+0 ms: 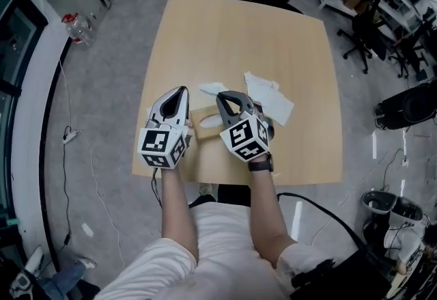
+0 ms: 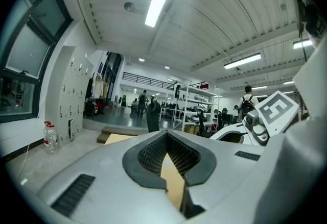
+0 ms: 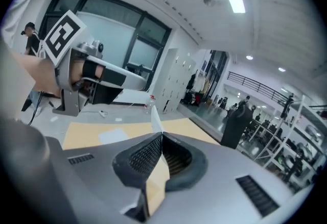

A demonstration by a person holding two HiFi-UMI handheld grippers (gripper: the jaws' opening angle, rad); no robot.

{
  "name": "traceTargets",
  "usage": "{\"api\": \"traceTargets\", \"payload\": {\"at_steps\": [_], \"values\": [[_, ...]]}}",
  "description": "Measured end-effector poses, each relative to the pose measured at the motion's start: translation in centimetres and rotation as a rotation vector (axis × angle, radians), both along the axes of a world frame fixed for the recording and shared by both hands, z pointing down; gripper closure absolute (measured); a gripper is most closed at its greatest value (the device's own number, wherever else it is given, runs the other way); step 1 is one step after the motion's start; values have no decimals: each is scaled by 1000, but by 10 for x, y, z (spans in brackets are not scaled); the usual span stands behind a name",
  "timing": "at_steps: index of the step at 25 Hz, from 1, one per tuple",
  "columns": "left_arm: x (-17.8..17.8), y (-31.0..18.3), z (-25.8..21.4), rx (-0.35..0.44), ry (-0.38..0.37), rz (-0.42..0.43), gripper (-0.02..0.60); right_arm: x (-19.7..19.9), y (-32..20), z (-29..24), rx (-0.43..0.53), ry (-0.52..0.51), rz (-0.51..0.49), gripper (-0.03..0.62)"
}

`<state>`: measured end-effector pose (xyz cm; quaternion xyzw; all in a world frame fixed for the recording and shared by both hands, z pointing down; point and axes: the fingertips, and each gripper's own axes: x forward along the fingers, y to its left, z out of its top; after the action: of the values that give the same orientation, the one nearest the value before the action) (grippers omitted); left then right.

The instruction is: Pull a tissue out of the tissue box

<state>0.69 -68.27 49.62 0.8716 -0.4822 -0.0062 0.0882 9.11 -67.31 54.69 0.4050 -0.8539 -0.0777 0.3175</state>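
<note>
At the near edge of the worktop (image 1: 239,25), the tissue box (image 1: 203,119) sits low between my two claws, partly hidden beneath them. My right claw (image 3: 159,137) is pinched tight on a thin white tissue (image 3: 153,118), whose edge stands up out of the closed tips. The box lies below and a little behind those tips, so I judge the pull has to run up and away from it. I cannot see whether the tissue's tail is free of the slot. My left claw (image 2: 166,139) is closed on nothing, level, just beside the box. Loose tissues (image 1: 270,97) lie farther out.
</note>
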Motion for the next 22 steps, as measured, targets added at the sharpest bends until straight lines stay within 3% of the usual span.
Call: {"api": "traceTargets", "payload": {"at_steps": [7,10,16,22], "values": [[4,-1,-74,150,-32,-50,580,31,-16,-112,170,-381,225,586],[8,2,-105,213,-39,-71,580,41,-13,-153,229,-517,261,586],[20,0,-141,280,-66,-88,580,63,-6,-205,353,-563,327,586],[24,-2,-151,283,-55,-124,580,82,2,-210,365,-536,362,586]]}}
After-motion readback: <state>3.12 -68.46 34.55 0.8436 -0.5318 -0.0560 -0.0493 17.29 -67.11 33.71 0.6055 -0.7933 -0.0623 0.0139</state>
